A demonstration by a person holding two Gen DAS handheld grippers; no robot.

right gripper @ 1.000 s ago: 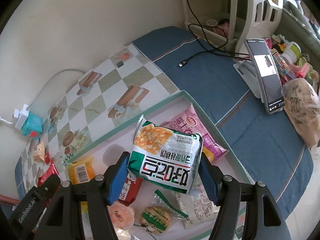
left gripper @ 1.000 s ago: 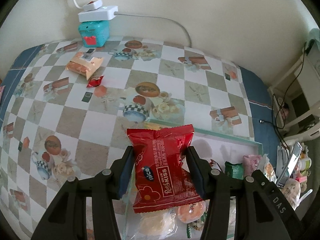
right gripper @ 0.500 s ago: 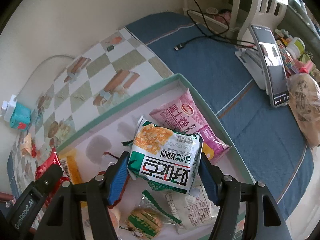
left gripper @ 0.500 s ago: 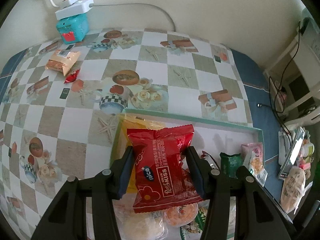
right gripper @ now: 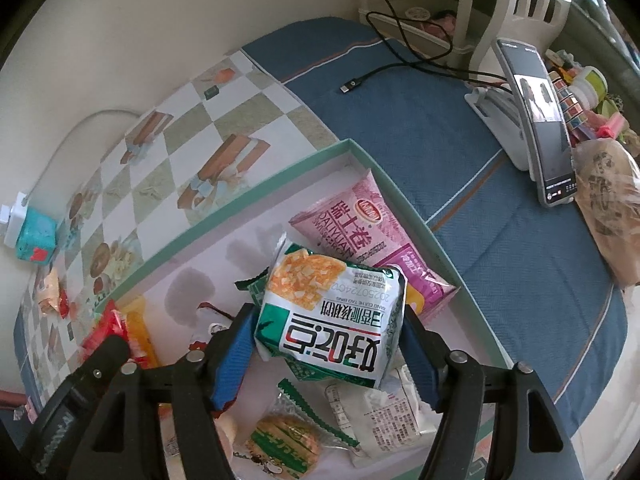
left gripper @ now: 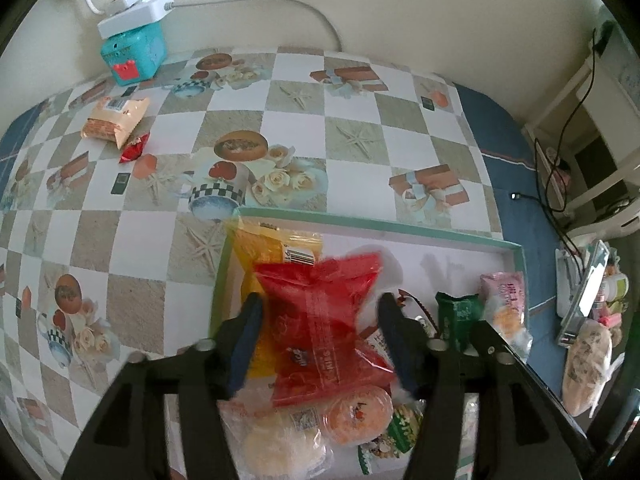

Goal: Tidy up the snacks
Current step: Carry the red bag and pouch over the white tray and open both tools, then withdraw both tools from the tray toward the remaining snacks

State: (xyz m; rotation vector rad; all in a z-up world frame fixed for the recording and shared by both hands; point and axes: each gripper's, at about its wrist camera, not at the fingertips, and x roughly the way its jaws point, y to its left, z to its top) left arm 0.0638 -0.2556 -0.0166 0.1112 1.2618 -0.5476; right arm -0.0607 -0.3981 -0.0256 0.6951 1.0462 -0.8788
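My left gripper stands open over the green-rimmed tray; the red snack packet is blurred between the parted fingers, above a yellow packet. My right gripper is shut on a green-and-white snack bag held over the same tray, beside a pink packet. The tray holds several other snacks. An orange packet and a small red candy lie on the chequered tablecloth at far left.
A teal box with a white power strip stands by the wall. A phone on a stand and a charging cable sit on the blue cloth to the right. A wrapped bag lies at far right.
The left fingers have spread apart and the red packet has come loose, blurred as it drops towards the tray. The right gripper has moved slightly lower over the tray with its bag.
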